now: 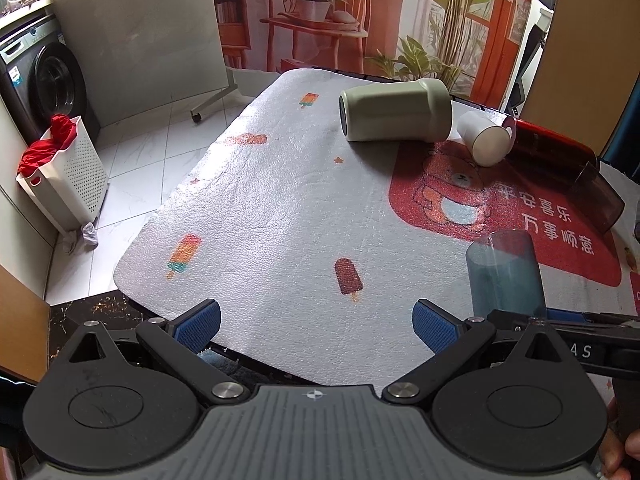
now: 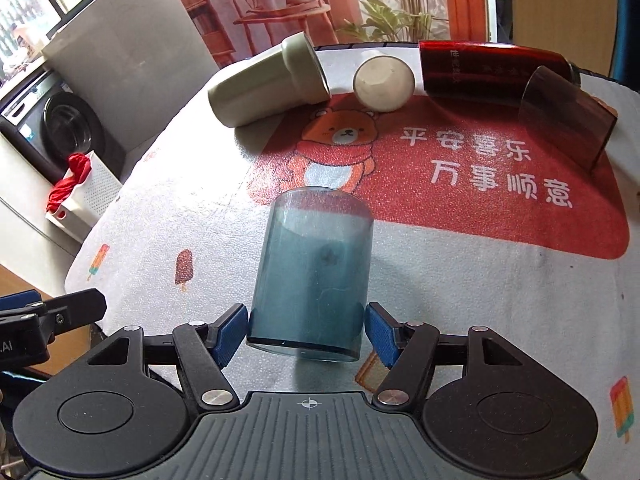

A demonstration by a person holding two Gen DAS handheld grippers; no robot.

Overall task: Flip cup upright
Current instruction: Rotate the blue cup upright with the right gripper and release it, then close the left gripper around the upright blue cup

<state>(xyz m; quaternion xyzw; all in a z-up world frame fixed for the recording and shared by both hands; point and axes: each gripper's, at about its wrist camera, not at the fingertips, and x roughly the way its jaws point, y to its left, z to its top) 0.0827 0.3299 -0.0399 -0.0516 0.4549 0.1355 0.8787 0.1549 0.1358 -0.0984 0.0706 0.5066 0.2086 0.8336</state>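
- The right gripper (image 2: 306, 334) is level and low over the table, pointing forward; its blue pads (image 2: 228, 334) press on both sides of a translucent blue cup (image 2: 312, 276), pinching it near the end closest to the camera.
- The blue cup sits near the front middle of the printed table mat (image 2: 500, 300). It leans slightly away from the gripper, with its far end over the edge of the mat's red bear patch (image 2: 440, 184). Which end is the mouth is hard to tell.
- The left gripper (image 1: 316, 326) is just to the left of the right one, at the mat's near edge, its jaws spread wide with nothing between them.
- At the far side of the mat a grey-green cup (image 2: 268, 84) lies on its side, a white cup (image 2: 384, 80) lies just beside it, then a dark red bottle (image 2: 492, 68) on its side, with a brown translucent cup (image 2: 568, 116) lying against it.
- On the floor to the left stand a white laundry basket (image 1: 68, 184) with red cloth and a washing machine (image 1: 44, 80).
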